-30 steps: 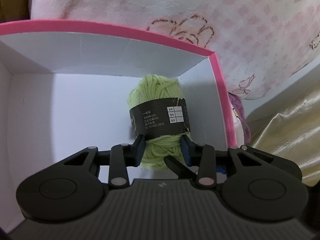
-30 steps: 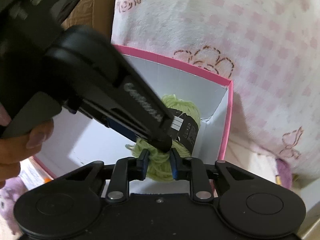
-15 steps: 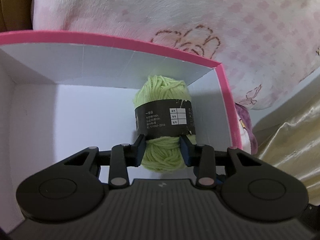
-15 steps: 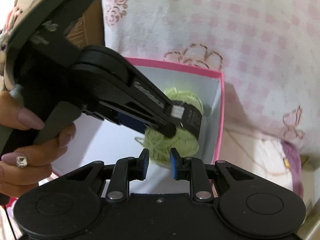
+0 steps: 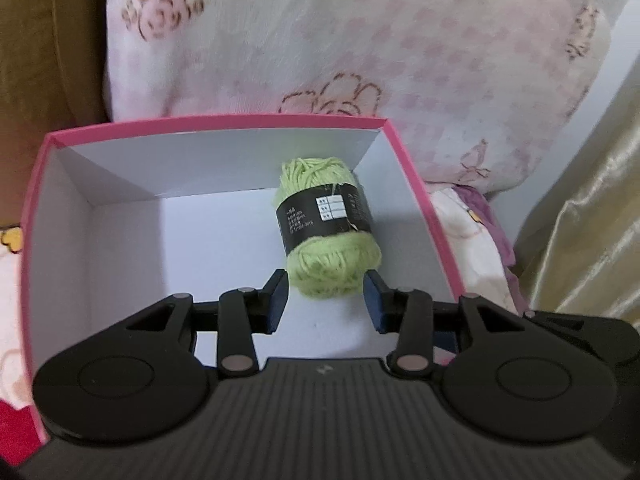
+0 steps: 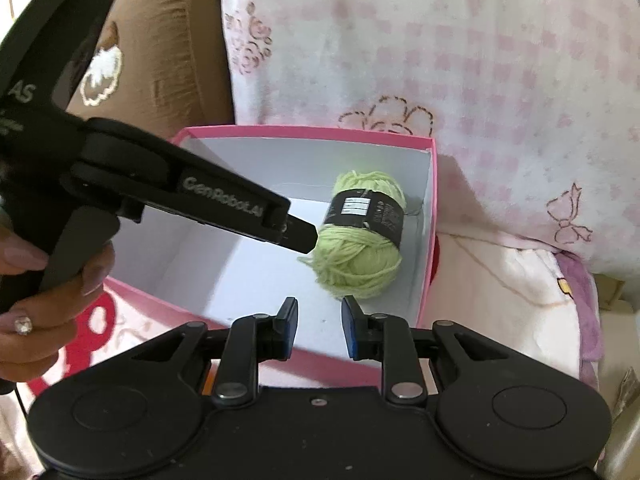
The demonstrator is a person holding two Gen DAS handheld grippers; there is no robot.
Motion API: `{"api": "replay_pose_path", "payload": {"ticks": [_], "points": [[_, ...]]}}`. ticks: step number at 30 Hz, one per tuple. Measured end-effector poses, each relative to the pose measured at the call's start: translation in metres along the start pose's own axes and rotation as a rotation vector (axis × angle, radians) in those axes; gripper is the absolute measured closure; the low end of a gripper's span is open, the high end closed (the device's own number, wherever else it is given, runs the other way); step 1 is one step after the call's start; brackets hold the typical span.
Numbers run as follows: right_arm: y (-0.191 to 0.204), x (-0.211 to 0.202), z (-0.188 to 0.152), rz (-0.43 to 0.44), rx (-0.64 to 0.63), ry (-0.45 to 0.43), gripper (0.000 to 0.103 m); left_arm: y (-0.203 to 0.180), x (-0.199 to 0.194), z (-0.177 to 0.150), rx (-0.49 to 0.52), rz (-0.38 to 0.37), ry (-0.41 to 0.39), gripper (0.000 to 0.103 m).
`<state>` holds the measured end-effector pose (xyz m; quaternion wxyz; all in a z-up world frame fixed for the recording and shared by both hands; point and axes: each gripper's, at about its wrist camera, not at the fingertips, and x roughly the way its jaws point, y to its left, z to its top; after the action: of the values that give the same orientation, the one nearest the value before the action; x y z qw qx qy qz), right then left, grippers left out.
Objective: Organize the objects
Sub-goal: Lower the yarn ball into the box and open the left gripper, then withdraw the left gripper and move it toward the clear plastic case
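Note:
A light green yarn ball with a black label (image 5: 326,232) lies on the floor of a pink box with white inside (image 5: 224,122), near its far right corner. It also shows in the right wrist view (image 6: 362,238) inside the same box (image 6: 428,240). My left gripper (image 5: 326,300) is open, its fingers just short of the yarn's near end and not gripping it. Seen from the right wrist, the left gripper (image 6: 298,236) reaches in from the left. My right gripper (image 6: 320,324) is open and empty above the box's near rim.
A pink and white patterned blanket (image 5: 400,48) rises behind the box. A brown cushion (image 6: 160,48) sits at the back left. Gold fabric (image 5: 592,220) hangs at the right. Pink bedding (image 6: 512,280) lies right of the box.
My left gripper has opened, let go of the yarn and pulled back and up. My right gripper has also drawn back out of the box and opened wider. The yarn rests on the box floor.

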<state>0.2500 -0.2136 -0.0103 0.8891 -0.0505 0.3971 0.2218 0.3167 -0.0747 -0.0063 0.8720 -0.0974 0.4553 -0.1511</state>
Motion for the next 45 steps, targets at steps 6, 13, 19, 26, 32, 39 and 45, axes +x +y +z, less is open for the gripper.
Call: {"api": "replay_pose_path", "payload": {"ticks": [6, 13, 19, 26, 32, 39, 45], "points": [[0.012, -0.039, 0.001, 0.050, 0.004, -0.004, 0.071, -0.006, -0.048, -0.016, 0.024, 0.046, -0.006, 0.055], [0.034, -0.085, 0.001, 0.020, -0.037, -0.020, 0.049, -0.009, -0.098, -0.037, 0.063, 0.106, -0.005, 0.043], [0.051, -0.119, -0.005, 0.025, -0.094, -0.039, 0.043, -0.010, -0.134, -0.055, 0.075, 0.126, 0.023, 0.032], [0.065, -0.144, -0.015, 0.020, -0.136, -0.056, 0.027, -0.013, -0.166, -0.078, 0.102, 0.149, 0.029, 0.025], [0.073, -0.157, -0.031, 0.030, -0.156, -0.030, 0.022, -0.020, -0.187, -0.105, 0.118, 0.143, 0.022, 0.017], [0.076, -0.179, -0.047, 0.035, -0.187, -0.010, 0.016, -0.035, -0.196, -0.135, 0.173, 0.149, 0.062, 0.012], [0.075, -0.193, -0.058, 0.027, -0.192, 0.008, 0.007, -0.039, -0.203, -0.149, 0.186, 0.182, 0.052, 0.006]]}}
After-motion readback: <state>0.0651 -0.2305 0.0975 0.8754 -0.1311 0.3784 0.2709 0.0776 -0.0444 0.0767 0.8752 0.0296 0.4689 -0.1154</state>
